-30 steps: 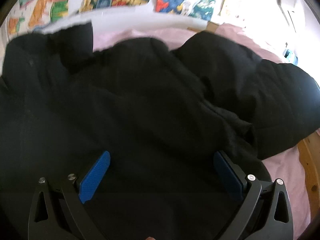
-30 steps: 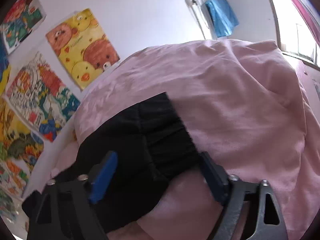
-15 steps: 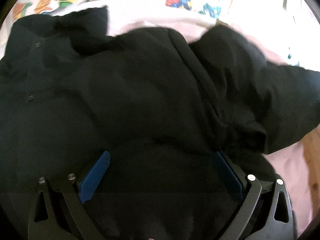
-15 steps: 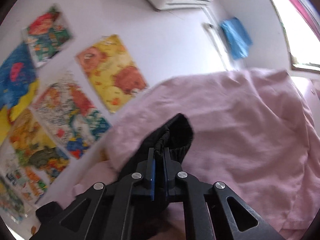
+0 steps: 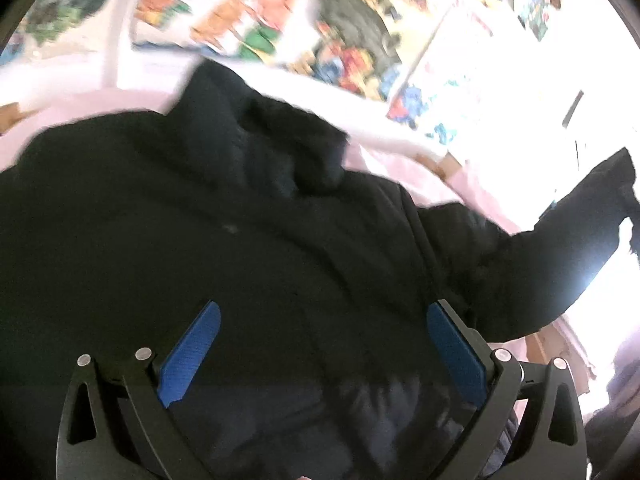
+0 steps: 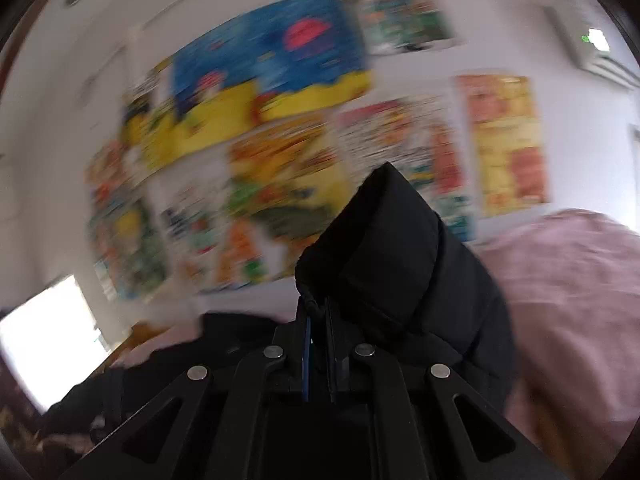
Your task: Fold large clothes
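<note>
Left gripper [image 5: 322, 354] open over black jacket [image 5: 224, 248] spread across pink bed [image 5: 436, 184], nothing pinched. Sleeve [image 5: 560, 240] running out rightward, raised off bed. Right gripper [image 6: 318, 336] clamped on cuff [image 6: 380, 240], nearer, placed to carry it inward.

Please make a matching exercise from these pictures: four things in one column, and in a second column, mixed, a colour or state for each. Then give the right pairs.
Things:
1. jacket
2. bedsheet
3. left gripper
4. right gripper

Colour or state:
A. open, jaws wide apart
B. pink
C. shut on a sleeve
D. black

Pairs: 1-D, 2-B, 3-A, 4-C
</note>
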`<action>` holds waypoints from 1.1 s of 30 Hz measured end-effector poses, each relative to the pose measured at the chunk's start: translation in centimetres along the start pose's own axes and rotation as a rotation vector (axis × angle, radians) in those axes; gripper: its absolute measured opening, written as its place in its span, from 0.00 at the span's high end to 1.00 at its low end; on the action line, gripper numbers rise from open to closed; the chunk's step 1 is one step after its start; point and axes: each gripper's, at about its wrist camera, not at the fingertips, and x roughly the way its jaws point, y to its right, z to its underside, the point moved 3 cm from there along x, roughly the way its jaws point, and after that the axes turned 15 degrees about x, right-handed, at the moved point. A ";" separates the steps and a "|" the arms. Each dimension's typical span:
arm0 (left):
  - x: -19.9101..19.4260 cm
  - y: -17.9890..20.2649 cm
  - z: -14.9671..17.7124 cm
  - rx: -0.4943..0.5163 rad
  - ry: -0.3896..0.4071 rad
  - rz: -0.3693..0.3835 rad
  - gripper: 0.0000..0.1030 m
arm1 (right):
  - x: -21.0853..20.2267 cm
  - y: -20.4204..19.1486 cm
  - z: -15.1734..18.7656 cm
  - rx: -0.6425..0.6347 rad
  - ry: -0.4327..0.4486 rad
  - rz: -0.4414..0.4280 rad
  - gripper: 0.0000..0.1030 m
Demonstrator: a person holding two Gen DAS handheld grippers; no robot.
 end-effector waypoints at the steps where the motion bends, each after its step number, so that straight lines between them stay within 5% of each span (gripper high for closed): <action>1: -1.4 -0.7 0.2 -0.012 0.019 0.007 0.02 | 0.8 -1.2 0.8 -0.017 -0.026 -0.026 0.93; 9: -8.9 -7.0 2.3 -0.140 0.172 0.104 0.02 | 9.3 -9.4 10.9 -0.080 -0.359 -0.220 0.93; 16: -9.6 -9.5 3.4 -0.192 0.184 0.160 0.02 | 13.6 -11.6 20.6 -0.170 -0.655 -0.217 0.93; 21: -7.9 -9.2 3.6 -0.171 0.149 0.187 0.02 | 15.8 -9.9 25.6 -0.115 -0.861 -0.162 0.82; 23: -7.2 -9.2 4.0 -0.160 0.129 0.187 0.02 | 15.7 -8.7 26.0 -0.045 -0.938 -0.196 0.65; 26: -5.4 -8.2 4.1 -0.108 0.081 0.180 0.02 | 14.6 -8.0 24.3 0.006 -0.945 -0.247 0.32; 28: -4.5 -7.6 4.3 -0.075 0.066 0.190 0.02 | 13.4 -7.7 22.6 0.005 -0.924 -0.284 0.22; 33: -0.8 -5.2 4.6 0.028 -0.012 0.215 0.02 | 10.2 -5.3 17.5 -0.108 -0.778 -0.238 0.16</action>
